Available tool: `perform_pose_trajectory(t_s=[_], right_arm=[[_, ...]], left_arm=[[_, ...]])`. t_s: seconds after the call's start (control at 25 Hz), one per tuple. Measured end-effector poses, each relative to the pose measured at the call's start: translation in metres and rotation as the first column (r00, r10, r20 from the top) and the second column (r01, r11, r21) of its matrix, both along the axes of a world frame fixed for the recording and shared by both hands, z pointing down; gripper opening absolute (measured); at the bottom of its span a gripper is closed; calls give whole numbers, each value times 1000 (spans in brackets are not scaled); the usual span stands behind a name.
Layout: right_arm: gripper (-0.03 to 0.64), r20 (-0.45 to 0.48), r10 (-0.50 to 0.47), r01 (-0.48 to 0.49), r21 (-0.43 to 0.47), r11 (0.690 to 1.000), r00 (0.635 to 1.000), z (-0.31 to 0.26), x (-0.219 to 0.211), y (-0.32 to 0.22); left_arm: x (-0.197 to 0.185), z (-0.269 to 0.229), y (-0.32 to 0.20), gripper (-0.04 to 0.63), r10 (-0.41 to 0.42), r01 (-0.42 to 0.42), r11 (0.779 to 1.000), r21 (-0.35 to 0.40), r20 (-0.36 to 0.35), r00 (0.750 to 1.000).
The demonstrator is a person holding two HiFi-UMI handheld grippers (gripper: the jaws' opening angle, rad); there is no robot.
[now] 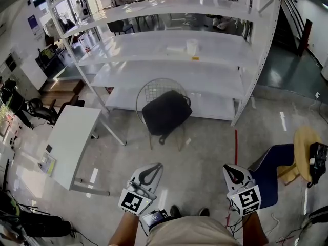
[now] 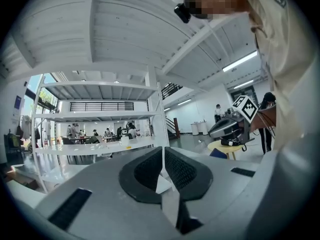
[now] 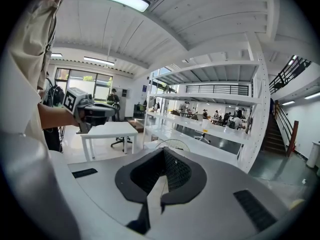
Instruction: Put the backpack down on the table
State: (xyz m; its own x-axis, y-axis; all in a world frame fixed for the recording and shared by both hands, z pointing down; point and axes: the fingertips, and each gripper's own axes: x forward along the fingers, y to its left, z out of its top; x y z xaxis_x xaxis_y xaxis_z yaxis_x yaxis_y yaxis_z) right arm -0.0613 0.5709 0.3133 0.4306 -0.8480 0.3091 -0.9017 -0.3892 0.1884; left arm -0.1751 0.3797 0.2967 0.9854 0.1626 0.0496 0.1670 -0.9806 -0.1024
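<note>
A black backpack (image 1: 166,114) rests on the seat of a wire chair (image 1: 156,88) in front of the shelving, a few steps ahead of me. The white table (image 1: 72,140) stands on the left, and it also shows in the right gripper view as the table (image 3: 107,130). My left gripper (image 1: 152,169) and right gripper (image 1: 231,171) are held low and close to my body, far short of the backpack. Both are shut with nothing between the jaws, as the left gripper (image 2: 162,160) and right gripper (image 3: 163,158) show in their own views. The backpack is hidden in both gripper views.
A tall white shelving unit (image 1: 169,47) fills the back, with a white cup (image 1: 192,46) on one shelf. A blue chair (image 1: 271,168) and a yellow round stool (image 1: 303,140) stand at the right. Office chairs (image 1: 38,109) sit at the far left. Bare floor lies between me and the wire chair.
</note>
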Motion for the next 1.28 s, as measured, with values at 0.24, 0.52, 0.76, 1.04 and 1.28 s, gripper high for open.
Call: perform_pose_trajectory(t_s=[0.24,0.52,0.76,1.04,1.28], right_arm=[[25,1,22,-22,38,999,1000,-3,-1,-29],[25,-6,33,-33,62,998,999,-7,7,-77],[25,-9,12,-11,43,999,1000,-5,19,-114],[26,11,-30,30,33,999,999,4,64,-149],[26,29,-66,64,49,997,997,13,126,-170]], left_arm=[[2,-3,-24,25,19,-19,1000,1,-24,1000],[12,-2,-63,25,35,-36,999,-16,-47,998],[23,0,-98,25,22,-24,999,-28,-60,998],[61,12,-125,25,-20,19,999,-33,-9,1000],[116,19,-138,25,-50,50,999,-18,9,999]])
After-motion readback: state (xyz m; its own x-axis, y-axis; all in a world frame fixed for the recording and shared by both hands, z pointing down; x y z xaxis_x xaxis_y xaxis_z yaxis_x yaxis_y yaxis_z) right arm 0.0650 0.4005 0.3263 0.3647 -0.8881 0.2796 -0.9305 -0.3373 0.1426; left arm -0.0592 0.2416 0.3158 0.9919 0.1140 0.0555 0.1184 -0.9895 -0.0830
